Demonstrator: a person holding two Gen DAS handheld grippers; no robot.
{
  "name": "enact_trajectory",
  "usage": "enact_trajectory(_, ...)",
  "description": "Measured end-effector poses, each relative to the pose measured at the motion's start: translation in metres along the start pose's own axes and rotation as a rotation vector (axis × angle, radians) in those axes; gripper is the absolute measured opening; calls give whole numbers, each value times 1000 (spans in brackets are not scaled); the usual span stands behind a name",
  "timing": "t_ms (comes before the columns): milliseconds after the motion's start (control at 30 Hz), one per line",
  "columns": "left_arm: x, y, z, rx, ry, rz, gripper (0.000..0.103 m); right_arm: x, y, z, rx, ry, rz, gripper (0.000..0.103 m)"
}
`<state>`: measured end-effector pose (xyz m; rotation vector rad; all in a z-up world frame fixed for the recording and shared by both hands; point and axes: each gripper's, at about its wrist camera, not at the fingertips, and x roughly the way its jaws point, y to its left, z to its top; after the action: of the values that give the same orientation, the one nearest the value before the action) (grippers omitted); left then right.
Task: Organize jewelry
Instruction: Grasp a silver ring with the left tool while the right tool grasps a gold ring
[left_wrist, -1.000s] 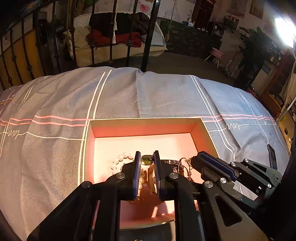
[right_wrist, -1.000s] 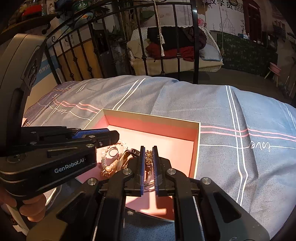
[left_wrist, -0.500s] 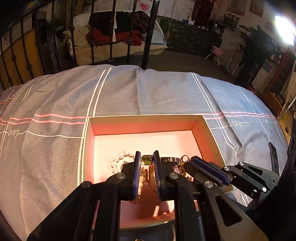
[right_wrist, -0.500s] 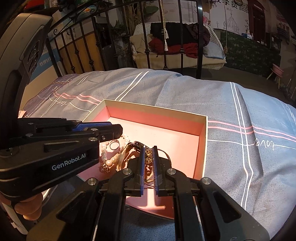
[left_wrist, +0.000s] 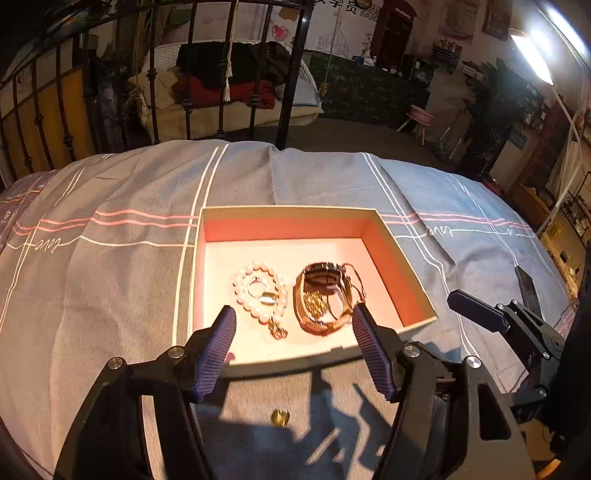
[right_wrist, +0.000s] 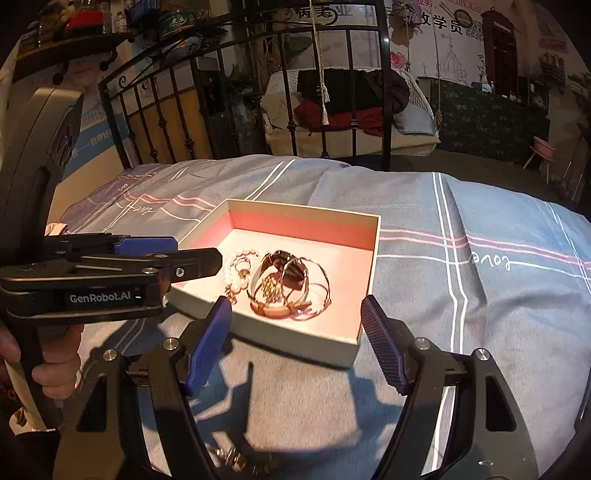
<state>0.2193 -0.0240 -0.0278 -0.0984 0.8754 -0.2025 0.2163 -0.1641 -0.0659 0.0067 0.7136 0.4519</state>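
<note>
Left wrist: my left gripper (left_wrist: 291, 350) is opening, empty, above the box (left_wrist: 314, 360).
Right gripper (right_wrist: 295, 343): opening, empty.
Next: I'd approach the stray gold piece (left_wrist: 280, 417) low, pinching squarely.

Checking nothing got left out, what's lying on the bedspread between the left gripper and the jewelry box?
In the left wrist view, one small gold piece lies on the bedspread, between the left gripper and the box.

Pink-lined cream box (left_wrist: 391, 258), white pearl bracelet (left_wrist: 260, 291), blue-grey striped bedspread (left_wrist: 110, 277).
</note>
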Motion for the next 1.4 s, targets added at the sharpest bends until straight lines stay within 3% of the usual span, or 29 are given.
enact_trajectory(133, -11, -7, -44, 14, 26, -45, 69, -19, -3, -38, 19, 37, -9, 72)
enact_trajectory(200, -11, -11, -63, 36, 40, -17, 69, -23, -1, -52, 10, 62, -3, 68)
enact_trajectory(367, -7, -25, -87, 66, 91, -70, 67, -25, 0, -71, -18, 115, -35, 61)
enact_trajectory(733, 2, -48, -94, 123, 122, -131, 66, -29, -9, -83, -15, 127, -70, 60)
enact_trajectory(967, 12, -53, -93, 184, 124, -38, 62, -28, 0, -83, -54, 114, -74, 61)
enact_trajectory(1200, 10, -33, -89, 143, 108, 25, 62, -10, 22, -74, -130, 125, -28, 60)
enact_trajectory(1333, 8, -30, -87, 126, 109, 2, 62, 0, 27, -73, -146, 151, -16, 51)
enact_trajectory(1400, 9, -31, -87, 123, 108, -6, 62, 0, 26, -73, -136, 155, 1, 39)
